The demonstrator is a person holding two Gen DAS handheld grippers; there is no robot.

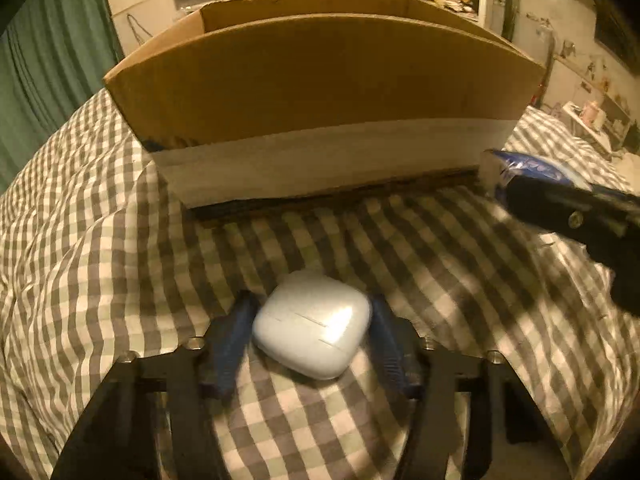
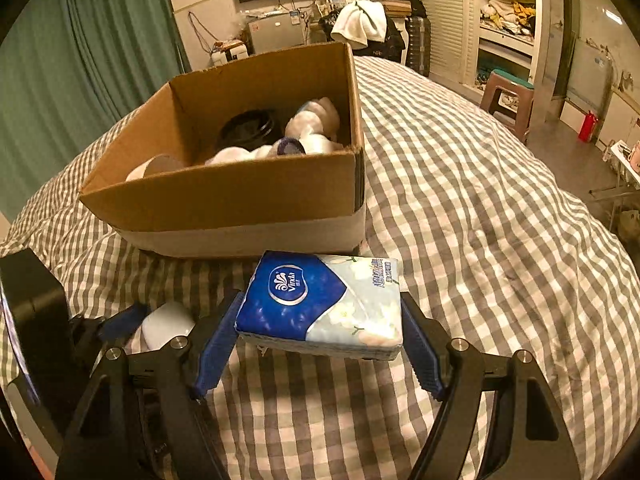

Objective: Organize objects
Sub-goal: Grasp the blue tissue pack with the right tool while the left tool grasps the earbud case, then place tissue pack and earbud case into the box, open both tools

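Observation:
My left gripper (image 1: 312, 320) is shut on a white earbud case (image 1: 312, 324), held just above the checked bedspread, close in front of the cardboard box (image 1: 320, 92). My right gripper (image 2: 320, 332) is shut on a blue and white Vinda tissue pack (image 2: 324, 304), held above the bed in front of the open cardboard box (image 2: 240, 196). The box holds a black lid (image 2: 248, 128), white bottles (image 2: 316, 124) and a cup (image 2: 160, 166). The left gripper with the case (image 2: 164, 326) shows at the right view's lower left. The tissue pack (image 1: 532, 168) shows at the left view's right edge.
The checked bedspread (image 2: 480, 220) covers the bed all around. Green curtains (image 2: 80, 60) hang at the left. A stool (image 2: 508, 96), shelves (image 2: 508, 20) and a red bottle (image 2: 588, 126) on the floor stand beyond the bed at the right.

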